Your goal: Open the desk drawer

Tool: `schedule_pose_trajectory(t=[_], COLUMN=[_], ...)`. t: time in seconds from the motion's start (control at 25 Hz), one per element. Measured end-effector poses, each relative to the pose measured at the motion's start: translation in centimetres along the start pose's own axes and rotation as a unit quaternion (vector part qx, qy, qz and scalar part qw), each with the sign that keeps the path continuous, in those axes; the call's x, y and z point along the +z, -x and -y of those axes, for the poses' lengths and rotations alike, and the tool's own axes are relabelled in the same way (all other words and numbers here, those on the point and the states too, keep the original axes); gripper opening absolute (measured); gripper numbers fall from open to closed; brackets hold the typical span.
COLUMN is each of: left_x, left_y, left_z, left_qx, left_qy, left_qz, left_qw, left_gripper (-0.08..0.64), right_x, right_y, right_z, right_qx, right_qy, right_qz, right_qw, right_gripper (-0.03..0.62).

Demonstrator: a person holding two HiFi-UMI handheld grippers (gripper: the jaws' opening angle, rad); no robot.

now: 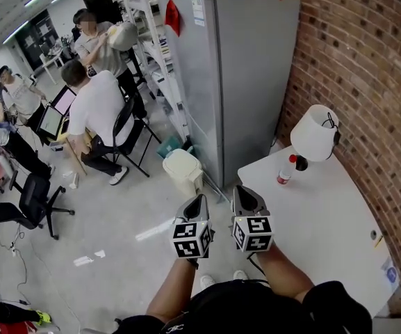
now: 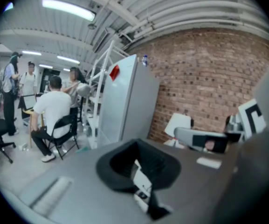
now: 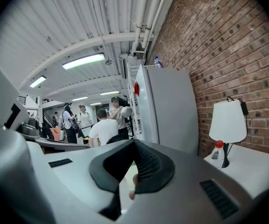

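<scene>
A grey cabinet [image 1: 245,68] stands against the brick wall [image 1: 367,82], with a white bin [image 1: 183,170] at its foot and a seated person [image 1: 99,110] further left. The white tabletop [image 1: 325,214] runs along the wall at right and carries a white lamp [image 1: 314,133] and a red-capped bottle [image 1: 286,170]. Its drawer shows in no view. The left claw [image 1: 197,200] and right claw [image 1: 242,192] hover side by side at the tabletop's edge, each with jaws together on nothing.
</scene>
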State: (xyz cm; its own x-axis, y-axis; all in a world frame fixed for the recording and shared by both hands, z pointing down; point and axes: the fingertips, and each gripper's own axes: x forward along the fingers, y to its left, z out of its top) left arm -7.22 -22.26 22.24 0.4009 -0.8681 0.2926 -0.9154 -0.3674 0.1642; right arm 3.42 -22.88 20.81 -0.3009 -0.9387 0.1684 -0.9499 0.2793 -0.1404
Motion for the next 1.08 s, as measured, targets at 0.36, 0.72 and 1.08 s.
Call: schedule_pose_trajectory(t=[0.36, 0.72, 1.08], left_x=[2.4, 2.6, 1.9], left_y=[0.4, 0.9, 2.3], left_z=[-0.5, -1.0, -3.3], left_qx=[0.005, 0.009, 0.007], left_qy=[-0.013, -0.014, -0.006], left_qz=[0.014, 0.009, 0.008], left_qw=[0.9998, 0.9998, 0.9999], left_gripper=[-0.003, -0.003, -0.002], right_x=[1.7, 2.2, 1.7], right_y=[-0.6, -1.1, -1.4], right_z=[-1.4, -2.9, -5.6], right_qx=[0.024, 0.033, 0.032], right_qy=[-0.009, 0.001, 0.009], right_qz=[0.003, 0.007, 0.007], right_qw=[1.0, 0.999, 0.999], right_gripper=[-0.002, -0.002, -0.002])
